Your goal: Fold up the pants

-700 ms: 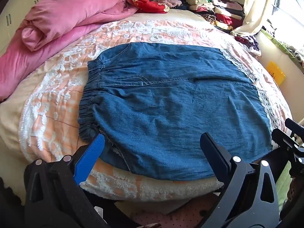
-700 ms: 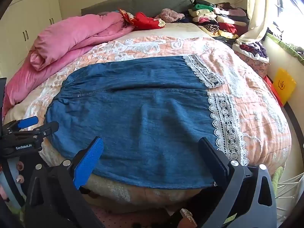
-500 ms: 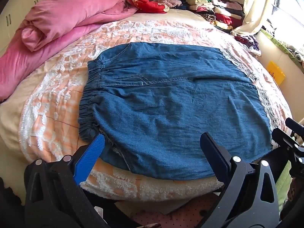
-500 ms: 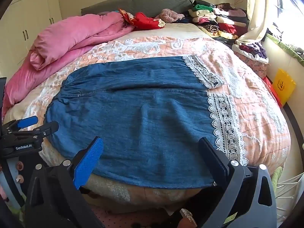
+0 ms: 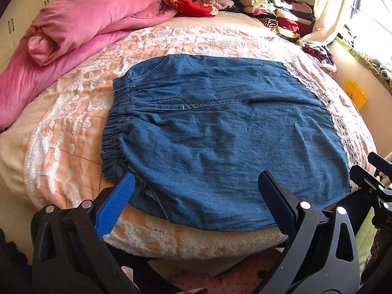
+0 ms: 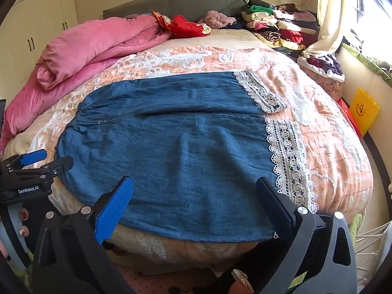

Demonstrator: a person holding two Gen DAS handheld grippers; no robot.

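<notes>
Bright daylight pours in from the window (image 6: 374, 24) at right, blown out to glare, while fisheye bending darkens the corners.

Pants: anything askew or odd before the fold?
Mostly flat. The denim pants lie spread across the bed, but the near corner of the elastic waistband is bunched, with a bit of pale fabric showing just under it. The lace hems lie flat. Both grippers hover open, touching nothing.

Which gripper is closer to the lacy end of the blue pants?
Right. The right gripper hovers by the lace hem; the left gripper hovers nearer the pants' elastic waistband.
</notes>
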